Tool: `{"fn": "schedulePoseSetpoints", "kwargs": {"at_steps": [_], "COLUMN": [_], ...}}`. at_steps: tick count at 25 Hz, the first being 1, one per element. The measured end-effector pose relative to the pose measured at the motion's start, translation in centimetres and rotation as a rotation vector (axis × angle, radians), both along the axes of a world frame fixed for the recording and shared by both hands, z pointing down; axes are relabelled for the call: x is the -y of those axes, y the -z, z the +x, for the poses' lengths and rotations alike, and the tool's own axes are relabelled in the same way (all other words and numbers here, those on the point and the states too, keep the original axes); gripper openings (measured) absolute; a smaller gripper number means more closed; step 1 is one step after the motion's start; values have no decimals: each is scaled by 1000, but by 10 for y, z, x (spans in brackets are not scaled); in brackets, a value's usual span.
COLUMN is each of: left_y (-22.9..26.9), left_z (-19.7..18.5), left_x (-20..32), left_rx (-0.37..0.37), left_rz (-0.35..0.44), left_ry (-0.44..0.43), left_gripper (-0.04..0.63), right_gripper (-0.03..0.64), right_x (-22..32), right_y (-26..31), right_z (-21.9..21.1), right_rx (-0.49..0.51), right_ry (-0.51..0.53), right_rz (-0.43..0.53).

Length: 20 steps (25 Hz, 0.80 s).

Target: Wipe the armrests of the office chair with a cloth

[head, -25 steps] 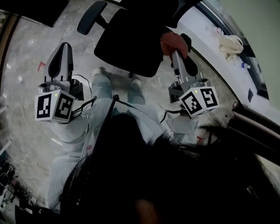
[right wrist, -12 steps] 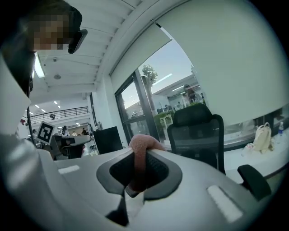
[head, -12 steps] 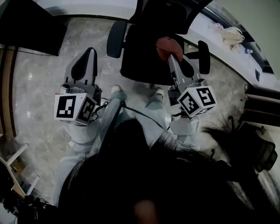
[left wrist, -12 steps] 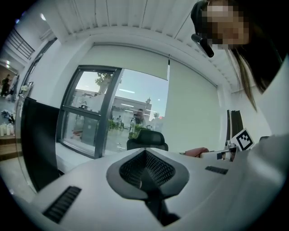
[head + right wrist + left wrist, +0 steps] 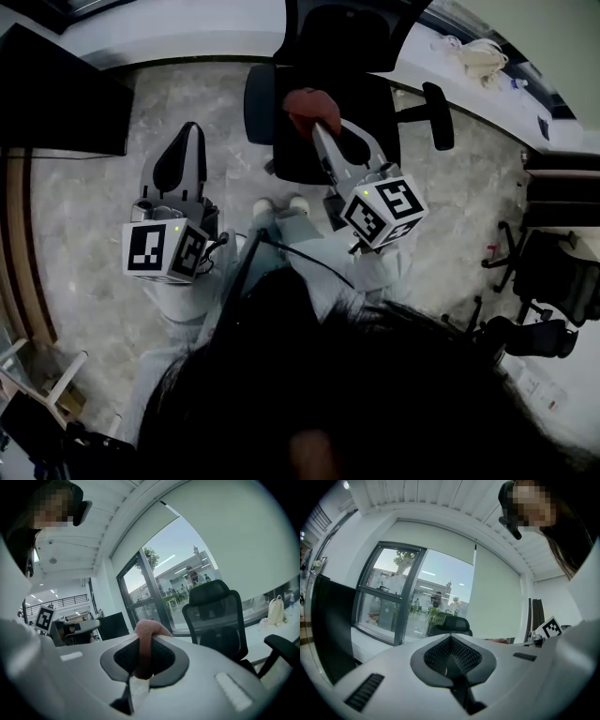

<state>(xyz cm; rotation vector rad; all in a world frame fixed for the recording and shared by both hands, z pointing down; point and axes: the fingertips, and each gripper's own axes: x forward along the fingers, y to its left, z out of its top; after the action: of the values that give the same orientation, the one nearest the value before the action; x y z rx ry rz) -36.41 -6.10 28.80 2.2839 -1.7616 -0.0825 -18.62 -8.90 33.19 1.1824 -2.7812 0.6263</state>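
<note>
Noting salmon-pink soft cloth point(image 5: 302, 101) clamped between the jaws of the right gripper point(image 5: 319, 124), held above the seat of the black mesh-backed office chair point(image 5: 342, 37), between its padded black armrests point(image 5: 255, 103), apparently touching neither.

Risk, judged: cloth pulled free if dragged hard along an armrest, owing to a thin bite; bare jaw tips scraping the padding, owing to a small wad.

Cloth bunched, rounded, narrow fold nipped.

Left gripper point(image 5: 190, 131) closed, empty, well aside.

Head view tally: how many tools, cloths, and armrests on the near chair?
Tools: 2 (left tool, right tool)
Cloth: 1
Armrests: 2 (left armrest, right armrest)
Total: 5
</note>
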Motion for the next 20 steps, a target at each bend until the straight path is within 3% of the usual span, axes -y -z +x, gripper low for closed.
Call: {"fn": "schedulePoseSetpoints", "kwargs": {"at_steps": [12,17,20], "left_y": [-23,-27,-37], "left_z": [7,13,4], "left_x": [23,17,9], "left_rx": [-39,-44,-41], "left_rz": [-46,-70,-102], "left_ry": [-15,17,55], "left_gripper": [3,3,3], "right_gripper": [28,28,28], "right_x": [34,77,115], "right_y": [-35,-62,-98], "right_z": [3,3,-16], "right_rx": [-79,-137,-220], "right_ry": [-33,-31,-5], "right_rz": [-46,-44,-50]}}
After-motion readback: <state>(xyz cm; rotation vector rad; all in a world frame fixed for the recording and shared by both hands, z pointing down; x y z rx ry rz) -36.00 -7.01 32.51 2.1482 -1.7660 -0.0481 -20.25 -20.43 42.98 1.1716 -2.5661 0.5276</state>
